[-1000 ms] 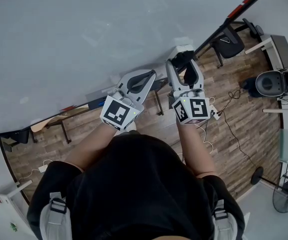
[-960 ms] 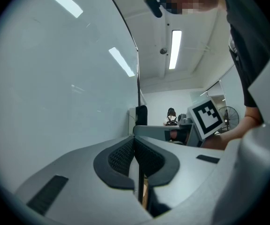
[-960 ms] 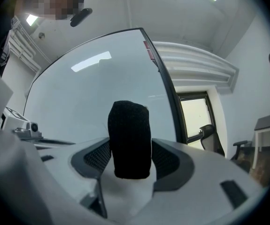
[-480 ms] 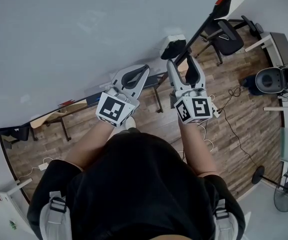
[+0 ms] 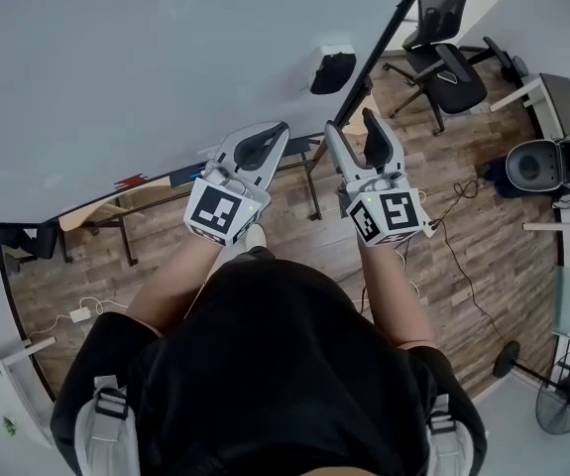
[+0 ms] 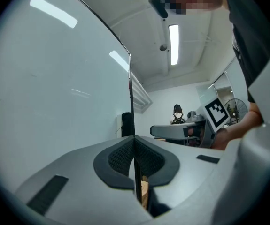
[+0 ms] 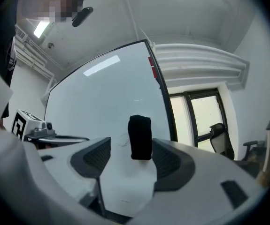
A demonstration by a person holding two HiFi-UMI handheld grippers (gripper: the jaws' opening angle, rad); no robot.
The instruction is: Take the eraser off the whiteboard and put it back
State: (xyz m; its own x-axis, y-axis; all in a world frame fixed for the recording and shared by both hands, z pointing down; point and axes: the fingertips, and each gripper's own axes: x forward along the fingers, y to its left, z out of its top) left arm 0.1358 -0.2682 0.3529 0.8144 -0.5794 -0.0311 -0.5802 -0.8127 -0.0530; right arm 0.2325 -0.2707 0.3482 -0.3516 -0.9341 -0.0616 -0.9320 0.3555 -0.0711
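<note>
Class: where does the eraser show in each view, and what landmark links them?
Head view: eraser, top centre, on the whiteboard.
Left gripper view: probably the dark block at centre, beside the board's edge.
Right gripper view: centre, past the open fingers.
Landmark: the whiteboard's black edge.

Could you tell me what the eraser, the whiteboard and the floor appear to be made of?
The eraser looks matt black and soft, likely felt or foam. The whiteboard is a smooth, glossy white panel that mirrors the ceiling lights. The floor shows wood-grain planks; whether solid wood or laminate, I cannot tell.
</note>
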